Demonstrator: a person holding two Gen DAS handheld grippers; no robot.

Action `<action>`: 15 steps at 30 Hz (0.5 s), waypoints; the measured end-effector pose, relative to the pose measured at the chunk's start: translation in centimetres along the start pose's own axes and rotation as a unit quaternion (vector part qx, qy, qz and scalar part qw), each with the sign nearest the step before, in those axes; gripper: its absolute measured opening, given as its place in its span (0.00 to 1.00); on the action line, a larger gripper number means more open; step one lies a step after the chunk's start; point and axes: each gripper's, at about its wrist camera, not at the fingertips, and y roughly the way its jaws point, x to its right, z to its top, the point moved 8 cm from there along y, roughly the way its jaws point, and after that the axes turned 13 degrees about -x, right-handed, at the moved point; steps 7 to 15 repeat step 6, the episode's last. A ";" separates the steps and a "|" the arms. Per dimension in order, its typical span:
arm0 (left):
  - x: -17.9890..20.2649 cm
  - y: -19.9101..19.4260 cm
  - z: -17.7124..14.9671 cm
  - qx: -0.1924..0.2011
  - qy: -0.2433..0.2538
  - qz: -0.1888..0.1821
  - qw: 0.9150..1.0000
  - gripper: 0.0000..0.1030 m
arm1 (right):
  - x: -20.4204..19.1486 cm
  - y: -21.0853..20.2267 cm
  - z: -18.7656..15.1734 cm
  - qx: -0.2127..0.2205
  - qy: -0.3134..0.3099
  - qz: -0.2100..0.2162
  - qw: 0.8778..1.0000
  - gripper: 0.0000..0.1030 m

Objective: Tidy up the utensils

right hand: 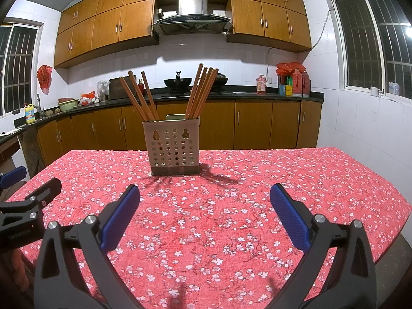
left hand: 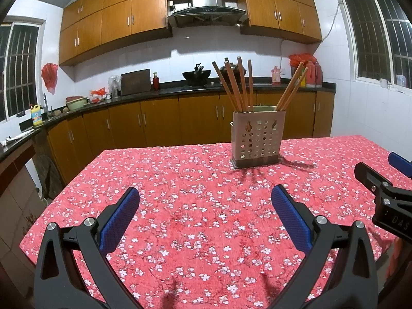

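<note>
A beige perforated utensil holder (left hand: 257, 139) (right hand: 172, 147) stands upright on the red floral tablecloth (left hand: 195, 206) (right hand: 206, 206). Several wooden chopsticks (left hand: 235, 85) (right hand: 140, 95) lean in its left compartment and more chopsticks (left hand: 292, 87) (right hand: 202, 91) lean in its right one. My left gripper (left hand: 205, 198) is open and empty, hovering above the cloth well short of the holder. My right gripper (right hand: 204, 195) is open and empty at a similar distance. Each gripper shows at the edge of the other's view: the right gripper (left hand: 381, 180) and the left gripper (right hand: 33, 195).
The table's far edge lies just behind the holder. Beyond it runs a kitchen counter (right hand: 180, 97) with a wok (right hand: 178, 82), bottles and bowls, brown cabinets above and below. Tiled walls with windows stand on both sides.
</note>
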 end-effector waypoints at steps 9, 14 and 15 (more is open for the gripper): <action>-0.3 0.2 0.1 -0.005 -0.005 -0.003 1.000 0.98 | 0.0 0.0 0.0 0.000 0.000 0.000 1.000 0.96; -0.3 0.2 0.1 -0.005 -0.005 -0.003 1.000 0.98 | 0.0 0.0 0.0 0.000 0.000 0.000 1.000 0.96; -0.3 0.2 0.1 -0.005 -0.005 -0.003 1.000 0.98 | 0.0 0.0 0.0 0.000 0.000 0.000 1.000 0.96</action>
